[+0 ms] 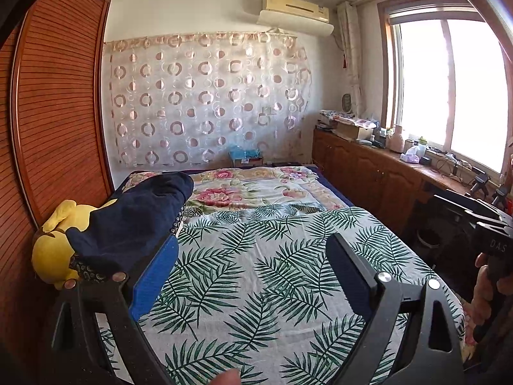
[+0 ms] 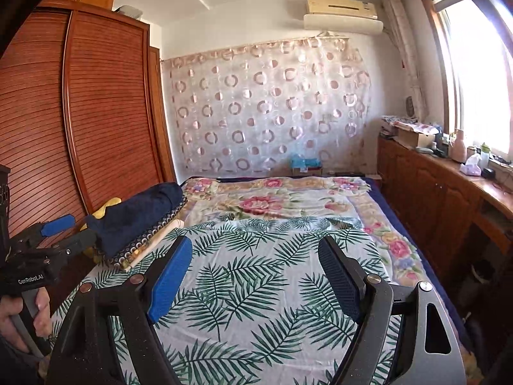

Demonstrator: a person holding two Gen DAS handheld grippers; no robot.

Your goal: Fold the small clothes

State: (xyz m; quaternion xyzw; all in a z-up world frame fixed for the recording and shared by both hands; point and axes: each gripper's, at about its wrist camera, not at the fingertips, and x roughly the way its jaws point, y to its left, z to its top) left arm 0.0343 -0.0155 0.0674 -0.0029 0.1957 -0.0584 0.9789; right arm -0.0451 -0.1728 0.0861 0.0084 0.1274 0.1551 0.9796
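A stack of folded clothes, navy blue garment (image 1: 134,221) on top, lies at the left edge of the bed; in the right wrist view (image 2: 138,215) a dotted dark piece and a cream piece show under it. My left gripper (image 1: 253,256) is open and empty above the palm-leaf sheet (image 1: 256,256), just right of the stack. My right gripper (image 2: 256,272) is open and empty over the same sheet (image 2: 256,288). The left gripper also shows at the left of the right wrist view (image 2: 61,234), beside the stack.
A yellow plush toy (image 1: 51,250) sits behind the stack against the wooden wardrobe (image 1: 54,112). A floral blanket (image 1: 256,189) covers the far bed. A low wooden cabinet (image 1: 368,173) with clutter runs under the window on the right.
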